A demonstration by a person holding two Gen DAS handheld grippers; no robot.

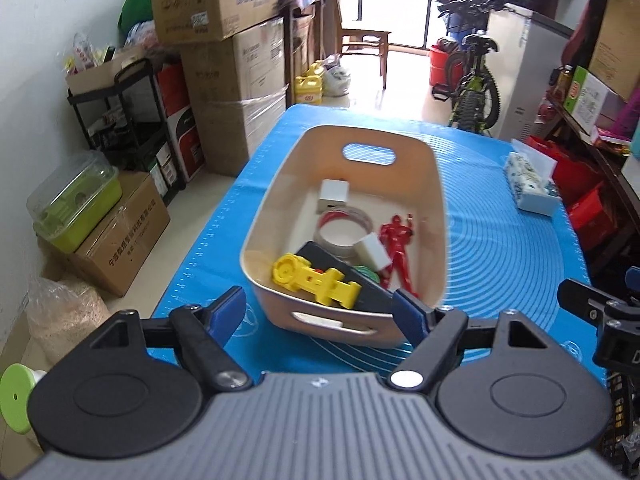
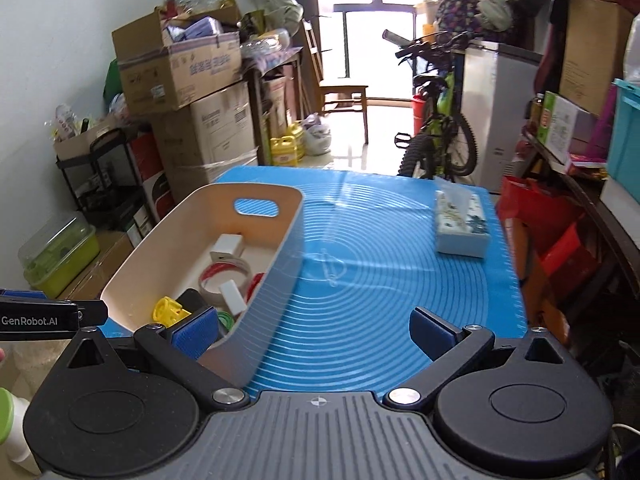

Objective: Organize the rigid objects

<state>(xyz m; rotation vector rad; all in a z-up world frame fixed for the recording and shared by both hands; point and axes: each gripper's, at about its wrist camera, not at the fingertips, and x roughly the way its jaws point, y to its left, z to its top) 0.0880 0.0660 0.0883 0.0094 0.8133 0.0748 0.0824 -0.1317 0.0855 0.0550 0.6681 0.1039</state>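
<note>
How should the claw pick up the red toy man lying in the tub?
Probably by his middle, coming straight down from above. The red figure lies flat on the floor of the beige tub, legs toward the camera, and the tub's walls block any sideways approach. His body is narrow, so the fingers could close across it. The white block sits close by his left side, so there is little room there.
</note>
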